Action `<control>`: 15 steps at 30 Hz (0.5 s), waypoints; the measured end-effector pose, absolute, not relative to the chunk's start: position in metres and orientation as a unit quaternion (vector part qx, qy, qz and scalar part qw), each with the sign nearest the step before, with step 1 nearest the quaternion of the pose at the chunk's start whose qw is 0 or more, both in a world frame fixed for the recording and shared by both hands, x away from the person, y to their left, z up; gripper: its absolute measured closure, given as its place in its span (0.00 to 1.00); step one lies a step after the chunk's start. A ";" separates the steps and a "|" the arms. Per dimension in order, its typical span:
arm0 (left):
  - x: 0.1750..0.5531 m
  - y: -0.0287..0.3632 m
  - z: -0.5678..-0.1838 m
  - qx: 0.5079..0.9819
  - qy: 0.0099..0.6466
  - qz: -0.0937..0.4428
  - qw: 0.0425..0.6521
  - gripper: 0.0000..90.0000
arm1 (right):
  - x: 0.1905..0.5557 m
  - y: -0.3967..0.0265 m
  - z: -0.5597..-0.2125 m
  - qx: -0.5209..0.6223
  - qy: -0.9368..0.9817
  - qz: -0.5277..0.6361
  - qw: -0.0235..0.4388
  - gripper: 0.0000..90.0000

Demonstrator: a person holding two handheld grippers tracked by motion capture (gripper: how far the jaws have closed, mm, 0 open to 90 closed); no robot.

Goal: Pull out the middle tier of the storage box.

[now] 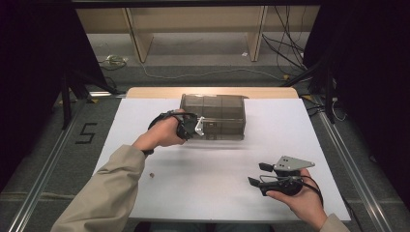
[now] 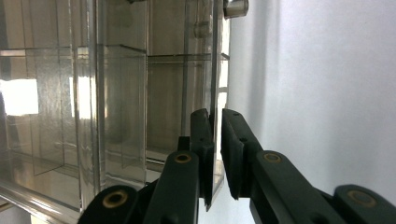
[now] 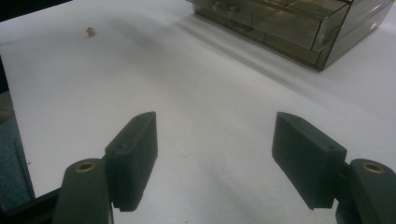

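A smoky clear plastic box with inner compartments stands at the far middle of the white table top. My left gripper is at the box's front left. In the left gripper view its jaws are shut on a thin clear front panel of the box, and a metal knob sits farther along that panel. My right gripper hovers near the front right of the table, open and with nothing in it. From it the box lies well ahead.
A tiny brown crumb-like object lies on the white sheet at the front left, also visible as a speck in the right gripper view. Wooden shelving legs and cables lie on the floor beyond the table.
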State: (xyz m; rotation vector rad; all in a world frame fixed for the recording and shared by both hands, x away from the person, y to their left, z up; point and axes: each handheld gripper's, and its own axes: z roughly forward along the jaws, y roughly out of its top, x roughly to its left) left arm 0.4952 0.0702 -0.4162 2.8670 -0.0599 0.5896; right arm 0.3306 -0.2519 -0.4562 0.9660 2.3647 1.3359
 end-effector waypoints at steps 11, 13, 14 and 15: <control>0.493 0.070 -0.416 0.975 -0.025 0.196 0.105 0.93 | 0.331 -0.252 -0.456 0.332 0.813 0.460 0.129 0.36; 0.493 0.070 -0.416 0.975 -0.025 0.194 0.105 0.93 | 0.330 -0.252 -0.456 0.332 0.813 0.460 0.129 0.36; 0.493 0.070 -0.416 0.975 -0.026 0.194 0.104 0.93 | 0.330 -0.252 -0.456 0.332 0.813 0.460 0.129 0.36; 0.493 0.070 -0.415 0.975 -0.027 0.194 0.103 0.93 | 0.330 -0.252 -0.456 0.332 0.813 0.460 0.129 0.36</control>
